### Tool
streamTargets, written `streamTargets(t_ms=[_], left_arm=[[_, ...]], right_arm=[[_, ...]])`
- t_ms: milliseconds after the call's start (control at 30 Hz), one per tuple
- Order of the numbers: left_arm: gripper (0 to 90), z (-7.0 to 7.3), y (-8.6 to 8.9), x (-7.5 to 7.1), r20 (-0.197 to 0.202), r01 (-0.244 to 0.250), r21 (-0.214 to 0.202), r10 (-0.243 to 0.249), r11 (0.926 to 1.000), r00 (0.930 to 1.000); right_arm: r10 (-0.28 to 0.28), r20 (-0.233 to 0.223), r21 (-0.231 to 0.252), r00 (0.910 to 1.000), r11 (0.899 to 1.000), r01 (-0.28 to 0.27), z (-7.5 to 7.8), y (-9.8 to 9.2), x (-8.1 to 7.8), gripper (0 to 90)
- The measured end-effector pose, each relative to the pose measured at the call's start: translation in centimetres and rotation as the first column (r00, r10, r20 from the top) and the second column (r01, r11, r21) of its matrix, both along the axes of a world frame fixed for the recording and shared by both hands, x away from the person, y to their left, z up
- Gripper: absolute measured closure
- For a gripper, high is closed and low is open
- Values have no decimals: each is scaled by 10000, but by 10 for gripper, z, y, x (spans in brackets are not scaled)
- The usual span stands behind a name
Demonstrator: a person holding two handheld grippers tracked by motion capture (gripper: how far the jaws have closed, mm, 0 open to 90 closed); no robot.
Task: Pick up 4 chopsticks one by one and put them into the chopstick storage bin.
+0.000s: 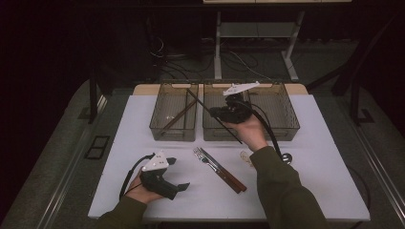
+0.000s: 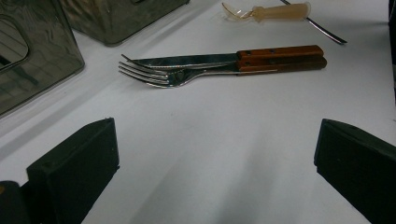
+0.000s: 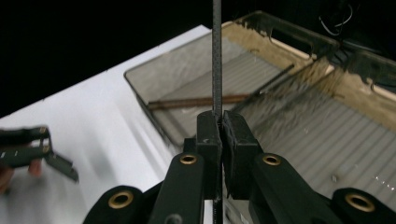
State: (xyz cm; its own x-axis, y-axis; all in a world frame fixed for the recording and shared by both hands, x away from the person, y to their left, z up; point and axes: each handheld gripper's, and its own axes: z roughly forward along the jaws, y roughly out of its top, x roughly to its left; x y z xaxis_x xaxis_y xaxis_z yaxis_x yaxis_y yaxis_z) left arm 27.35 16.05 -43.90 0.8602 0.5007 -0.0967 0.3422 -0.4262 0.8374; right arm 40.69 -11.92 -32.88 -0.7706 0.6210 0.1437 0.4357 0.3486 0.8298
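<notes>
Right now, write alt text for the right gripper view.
The right gripper is shut on a thin dark stick that stands upright between its jaws, above a smoky see-through bin holding a brown chopstick. The left gripper shows blurred over the white table.

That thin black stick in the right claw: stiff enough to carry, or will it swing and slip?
Probably stiff: the black stick stays straight on both sides of the right claw, with no visible sag. It looks light for its length, being so thin. It may pivot or slip, since the pads pinch a narrow rod and a long end overhangs toward the left bin.
</notes>
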Motion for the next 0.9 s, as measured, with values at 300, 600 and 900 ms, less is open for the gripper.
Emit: streamTargets(t_ms=[300, 600, 900], left_arm=[[0, 0, 0, 1, 17, 84, 2, -84, 10000, 10000], [0, 0, -1, 1, 5, 122, 11, -122, 9999, 9999], [0, 0, -1, 1, -11, 112, -75, -113, 9999, 9999]], right_arm=[[3, 187, 240, 9998, 9997, -7, 11, 34, 20, 859], [119, 155, 181, 9998, 9998, -122, 9, 75, 39, 859], [112, 64, 273, 9999, 9996, -114, 3, 110, 59, 859]])
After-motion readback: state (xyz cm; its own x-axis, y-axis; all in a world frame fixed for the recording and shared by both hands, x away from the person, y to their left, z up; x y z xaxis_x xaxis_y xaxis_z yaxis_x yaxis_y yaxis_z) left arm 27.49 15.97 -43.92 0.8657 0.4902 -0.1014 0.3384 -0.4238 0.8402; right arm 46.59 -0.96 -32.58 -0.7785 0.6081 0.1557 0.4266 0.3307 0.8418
